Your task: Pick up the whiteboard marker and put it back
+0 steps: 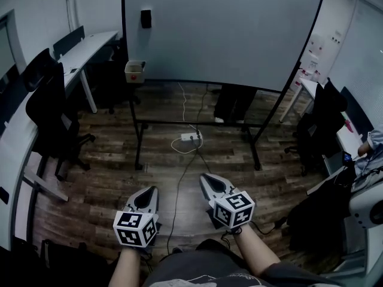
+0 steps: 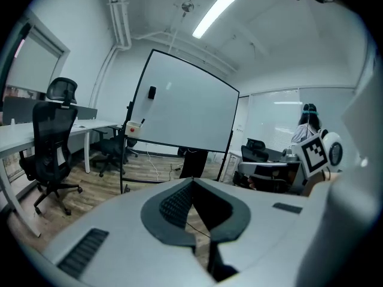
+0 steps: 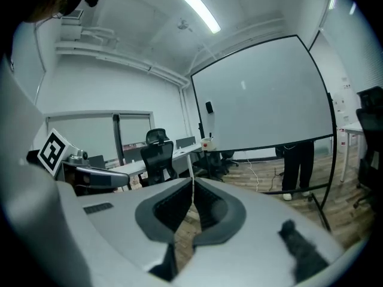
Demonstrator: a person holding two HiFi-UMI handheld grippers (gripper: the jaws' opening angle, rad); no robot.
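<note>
I cannot make out a whiteboard marker in any view. A large whiteboard (image 1: 221, 28) on a wheeled stand stands ahead, with a black eraser (image 1: 146, 18) stuck near its top left. A small white box (image 1: 134, 70) with a red spot hangs at its lower left corner; what it holds is too small to tell. My left gripper (image 1: 153, 189) and right gripper (image 1: 204, 177) are held low over the wooden floor, side by side, well short of the board. Both point towards it. The left gripper (image 2: 192, 181) is shut with nothing between its jaws, and so is the right gripper (image 3: 192, 180).
A person's dark-trousered legs (image 1: 230, 103) show behind the board. A power strip (image 1: 191, 137) with cables lies on the floor under the stand. Black office chairs (image 1: 51, 112) and white desks (image 1: 90, 46) line the left. Another chair (image 1: 323, 130) and desk stand at the right.
</note>
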